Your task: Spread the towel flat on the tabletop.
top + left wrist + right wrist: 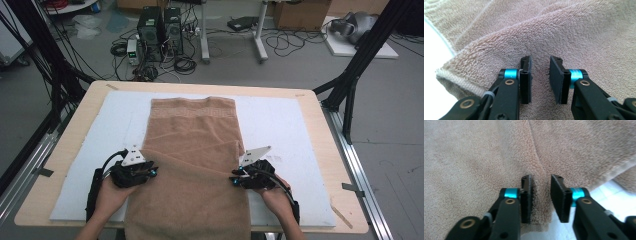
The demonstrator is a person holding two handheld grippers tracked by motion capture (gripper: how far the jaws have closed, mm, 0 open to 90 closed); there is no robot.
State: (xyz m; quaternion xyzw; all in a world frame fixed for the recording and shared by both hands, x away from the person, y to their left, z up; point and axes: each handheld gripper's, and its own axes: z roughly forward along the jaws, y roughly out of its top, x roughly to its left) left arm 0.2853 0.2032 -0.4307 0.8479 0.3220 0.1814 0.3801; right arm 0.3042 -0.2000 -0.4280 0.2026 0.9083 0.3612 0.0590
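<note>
Folding a brown towel (192,125), by the look of it: spread lengthwise on the white mat (280,120) that covers the bench (327,150), far hem flat toward the back, near end draped over the front edge. Crossed at mid-length by a raised fold line (190,162), drawn fairly straight from one side edge to the other. Flanked at each end of that line by a tool: left tool (150,171) at the left edge, right tool (234,177) at the right edge, both low over the cloth. Seen along the left tool (540,75), jaws partly closed with terry across the gap and the pale hem off to one side; cannot tell whether the pads truly press. Seen along the right tool (541,195), the same narrow gap, but with a ridge of towel bunched up between the pads, so most likely pinched there. Judged as the carrying stage of a fold, with the doubled edge not yet laid down. Next move: lift evenly at both ends, travel together and level, hold the line taut and square to the sides, then set down flush before letting go.
</note>
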